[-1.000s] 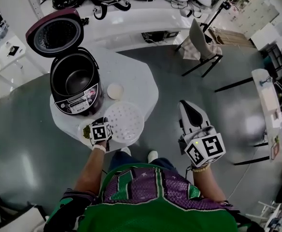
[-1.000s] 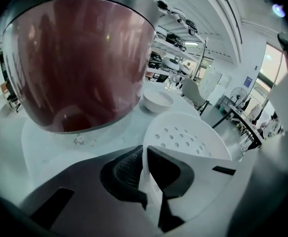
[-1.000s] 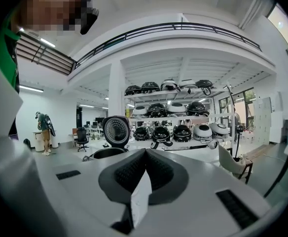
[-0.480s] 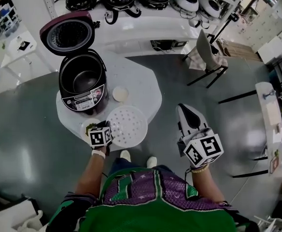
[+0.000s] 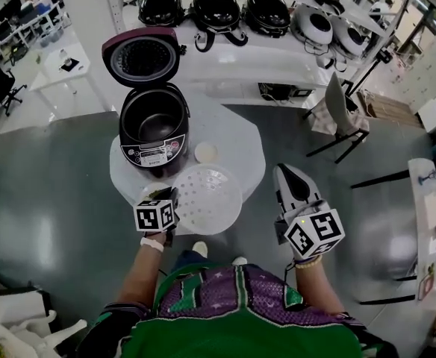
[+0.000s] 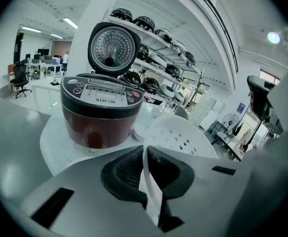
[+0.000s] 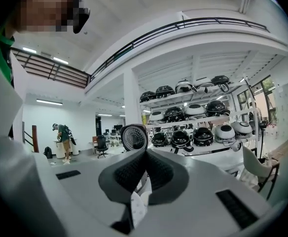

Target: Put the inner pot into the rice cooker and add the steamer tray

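Steamer tray (image 5: pixel 207 198), white, round and shallow with small holes dotting its floor, is hanging over the near edge of the desk (image 5: pixel 240 151), beside the open rice cooker (image 5: pixel 154 125). The left gripper (image 6: pixel 146 174) is pinching its rim; the right gripper (image 7: pixel 143 174) is hovering closed, empty.

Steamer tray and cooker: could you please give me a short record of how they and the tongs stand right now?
cooker: on the table, lid open
inner pot: appears to be seated in the cooker
steamer tray: rim clamped in the left tongs, just in front of the cooker
right tongs: shut, empty, off to the side of the table
small white disc: on the table beside the cooker
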A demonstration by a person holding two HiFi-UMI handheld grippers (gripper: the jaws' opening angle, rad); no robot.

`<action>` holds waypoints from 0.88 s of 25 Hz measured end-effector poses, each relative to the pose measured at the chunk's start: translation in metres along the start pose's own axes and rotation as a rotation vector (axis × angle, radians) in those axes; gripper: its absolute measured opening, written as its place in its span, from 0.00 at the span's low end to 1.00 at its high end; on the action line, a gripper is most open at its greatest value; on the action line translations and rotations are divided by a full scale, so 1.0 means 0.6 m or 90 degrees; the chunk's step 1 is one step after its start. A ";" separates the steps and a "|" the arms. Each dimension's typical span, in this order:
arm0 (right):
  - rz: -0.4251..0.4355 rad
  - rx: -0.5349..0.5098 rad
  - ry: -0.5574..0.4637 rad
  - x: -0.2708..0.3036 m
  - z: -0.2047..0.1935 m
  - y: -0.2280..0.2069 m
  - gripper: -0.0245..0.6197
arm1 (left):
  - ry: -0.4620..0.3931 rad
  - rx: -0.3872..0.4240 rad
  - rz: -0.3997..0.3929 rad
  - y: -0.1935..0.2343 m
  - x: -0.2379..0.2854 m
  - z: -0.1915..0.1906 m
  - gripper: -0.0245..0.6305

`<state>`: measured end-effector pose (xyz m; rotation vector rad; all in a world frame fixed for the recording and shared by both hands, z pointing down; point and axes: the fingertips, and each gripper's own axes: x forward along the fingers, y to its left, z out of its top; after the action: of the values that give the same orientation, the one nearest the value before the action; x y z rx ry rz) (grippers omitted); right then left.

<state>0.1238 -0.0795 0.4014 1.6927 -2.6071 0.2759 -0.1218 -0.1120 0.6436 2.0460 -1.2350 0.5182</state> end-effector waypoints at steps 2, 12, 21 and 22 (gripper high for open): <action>0.015 0.002 -0.009 0.006 0.008 0.008 0.05 | -0.020 -0.016 0.000 -0.001 -0.015 0.020 0.10; 0.054 0.002 -0.028 0.041 0.025 0.043 0.05 | -0.097 -0.026 0.025 0.034 -0.076 0.122 0.10; 0.038 0.001 -0.041 0.091 0.030 0.069 0.05 | -0.152 -0.027 0.032 0.107 -0.114 0.222 0.10; 0.035 0.003 -0.045 0.096 0.031 0.072 0.05 | -0.156 -0.023 0.033 0.116 -0.116 0.234 0.10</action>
<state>0.0623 -0.1174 0.3838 1.6643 -2.7072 0.2273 -0.2173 -0.1934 0.5270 2.0973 -1.4323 0.2725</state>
